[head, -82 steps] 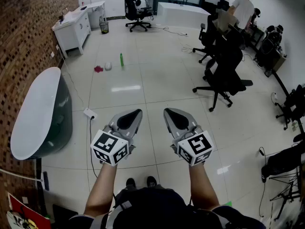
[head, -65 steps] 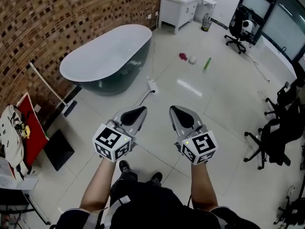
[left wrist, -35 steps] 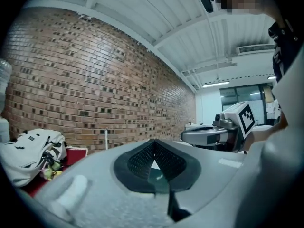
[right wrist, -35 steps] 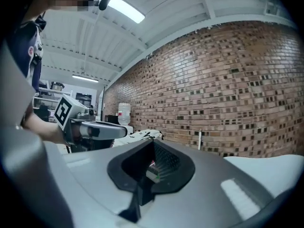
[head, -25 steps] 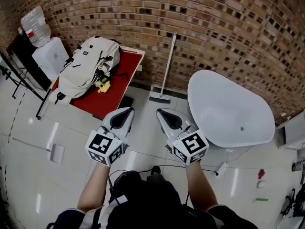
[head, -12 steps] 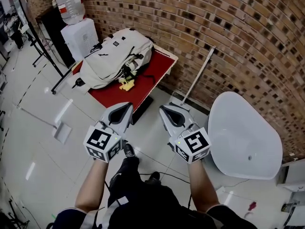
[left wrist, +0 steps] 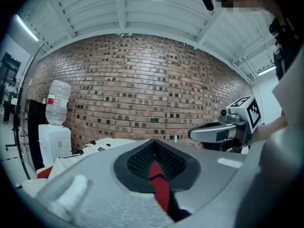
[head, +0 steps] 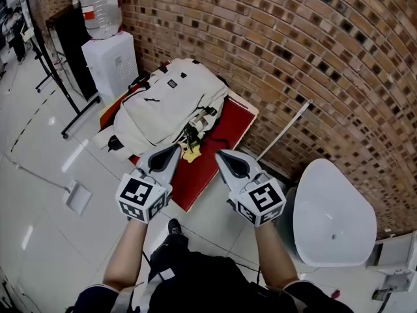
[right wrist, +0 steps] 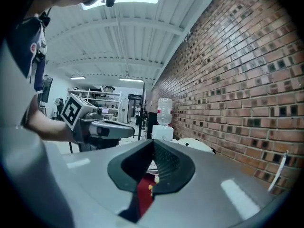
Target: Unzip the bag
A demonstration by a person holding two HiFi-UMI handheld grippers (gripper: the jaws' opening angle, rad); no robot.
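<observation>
A cream backpack (head: 171, 104) lies flat on a small red table (head: 228, 130) against the brick wall, with a yellow charm (head: 190, 152) at its near edge. Both grippers are held side by side in the air, short of the table's near edge. The left gripper (head: 171, 152) is shut and empty, its tip just before the charm. Also shut and empty, the right gripper (head: 221, 156) points at the table's red top. In the left gripper view the backpack (left wrist: 102, 145) shows low at the left beyond the shut left gripper (left wrist: 153, 142). The right gripper (right wrist: 153, 144) points along the wall.
A water dispenser (head: 113, 60) with a bottle stands left of the table. A white bathtub (head: 333, 222) sits at the right, with a mop handle (head: 287, 130) leaning on the wall between. A dustpan (head: 77, 197) lies on the tiled floor at the left.
The view has swung from the office floor round to the brick wall, and the table with the backpack has come much closer. Both grippers have stayed shut and side by side.
</observation>
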